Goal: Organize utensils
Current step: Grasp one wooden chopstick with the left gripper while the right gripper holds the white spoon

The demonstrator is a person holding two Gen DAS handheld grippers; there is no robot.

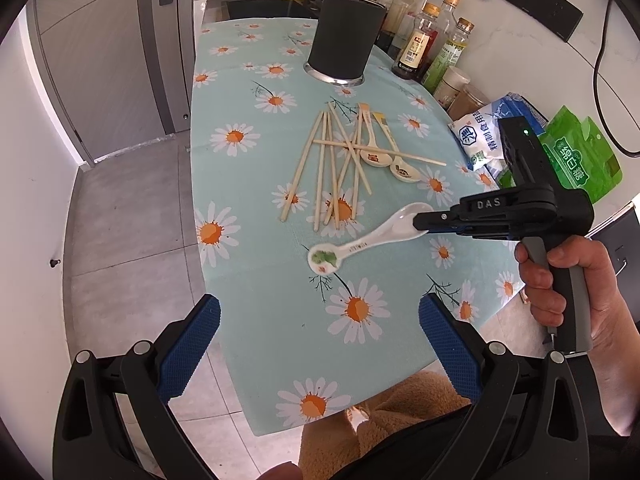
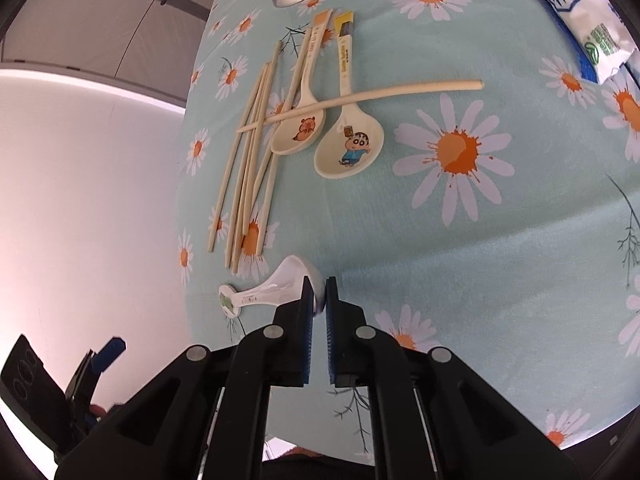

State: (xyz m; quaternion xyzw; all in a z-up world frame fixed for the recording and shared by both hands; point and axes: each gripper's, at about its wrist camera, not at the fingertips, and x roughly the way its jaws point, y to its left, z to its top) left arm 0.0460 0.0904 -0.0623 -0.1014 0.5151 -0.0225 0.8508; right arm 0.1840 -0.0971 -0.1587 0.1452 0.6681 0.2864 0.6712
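Right tongs (image 2: 319,294) are closed on the white spoon's (image 1: 372,236) bowl rim; its handle points left, toward open left tongs (image 1: 320,320). Holder (image 1: 344,36) stands far beyond.

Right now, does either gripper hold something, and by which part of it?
The right gripper is shut on the white spoon, pinching the rim of its bowl end. The left gripper is open and holds nothing.
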